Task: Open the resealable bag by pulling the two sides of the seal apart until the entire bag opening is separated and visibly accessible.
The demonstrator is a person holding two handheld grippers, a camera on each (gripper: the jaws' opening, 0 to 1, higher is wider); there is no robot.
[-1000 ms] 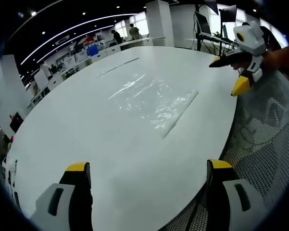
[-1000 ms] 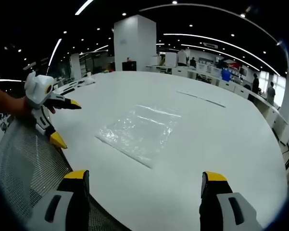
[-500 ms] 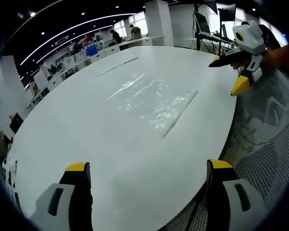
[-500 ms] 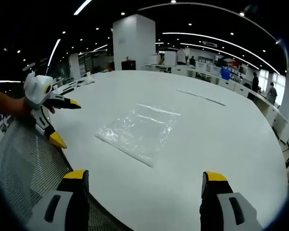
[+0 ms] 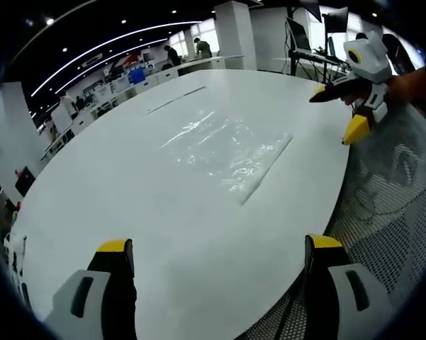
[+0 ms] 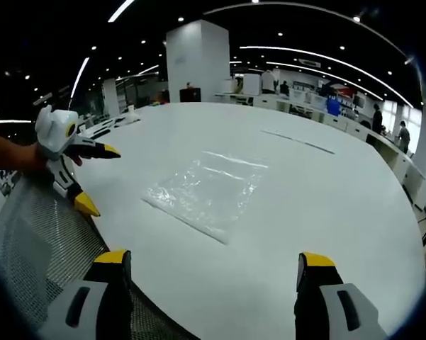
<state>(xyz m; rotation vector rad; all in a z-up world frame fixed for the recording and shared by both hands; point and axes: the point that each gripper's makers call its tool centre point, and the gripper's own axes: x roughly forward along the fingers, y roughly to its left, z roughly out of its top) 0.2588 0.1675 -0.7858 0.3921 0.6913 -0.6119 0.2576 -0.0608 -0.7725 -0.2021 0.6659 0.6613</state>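
Clear resealable bag [image 5: 227,147] lies flat on the white table [image 5: 127,198], centre of the left gripper view, seal strip running along its lower-right edge. In the right gripper view the bag [image 6: 204,191] sits mid-frame, seal edge facing the lower left.

Left gripper [image 5: 216,248] hangs above the near table edge, jaws spread wide, nothing between them. It also shows at the left of the right gripper view [image 6: 93,177], yellow tips apart.

Right gripper [image 6: 209,258] likewise spread and empty, well short of the bag. It appears upper right in the left gripper view [image 5: 337,110], over a mesh chair back [image 5: 390,205].

Both sit well apart from the bag, likely flanking it so each can take one side of the seal. Seal looks closed; opening not yet started.
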